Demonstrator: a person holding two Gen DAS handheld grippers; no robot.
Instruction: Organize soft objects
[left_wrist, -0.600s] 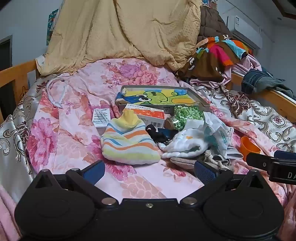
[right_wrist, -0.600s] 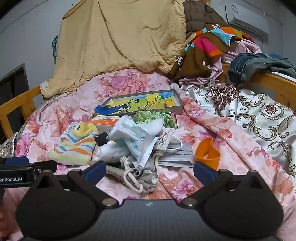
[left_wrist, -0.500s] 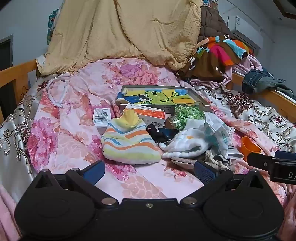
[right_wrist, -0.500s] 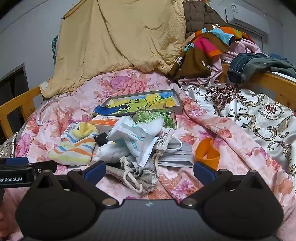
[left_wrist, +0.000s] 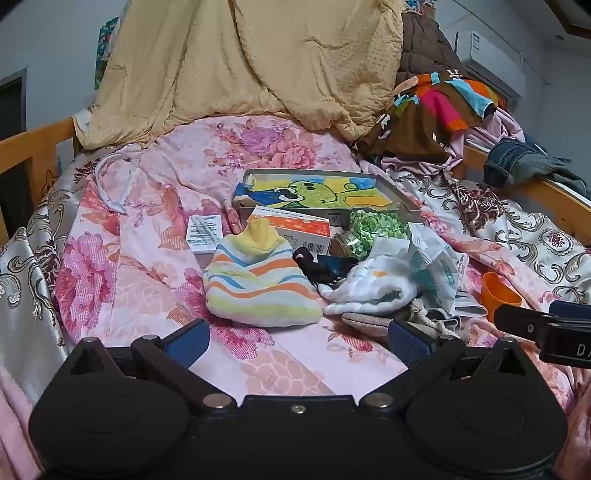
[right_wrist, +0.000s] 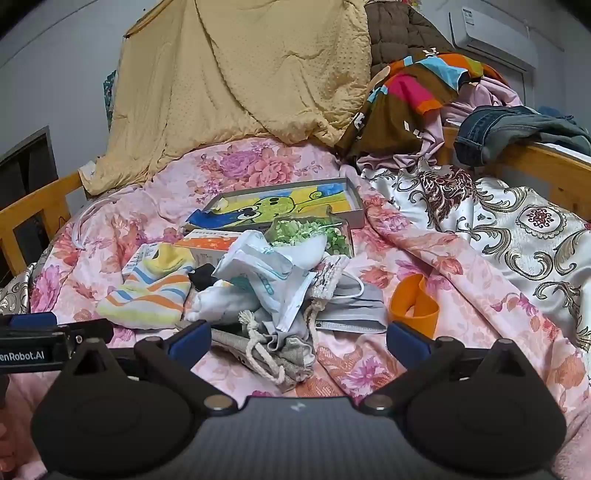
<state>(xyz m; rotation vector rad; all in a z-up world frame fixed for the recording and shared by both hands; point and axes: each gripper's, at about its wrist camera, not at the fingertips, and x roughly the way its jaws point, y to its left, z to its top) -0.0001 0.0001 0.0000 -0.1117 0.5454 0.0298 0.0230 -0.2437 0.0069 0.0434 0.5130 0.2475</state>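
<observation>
Covering the bed, a floral sheet (left_wrist: 140, 280) carries the clutter: a striped sock (left_wrist: 255, 284) beside a white cloth (left_wrist: 373, 288) overlapping something dark, perhaps a glove. Both the left gripper (left_wrist: 295, 341) and the right gripper (right_wrist: 297, 338) gape wide, empty.

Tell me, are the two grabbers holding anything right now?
No, nothing is held. The left gripper and the right gripper both stand wide open above the bedspread, short of the pile.
</observation>
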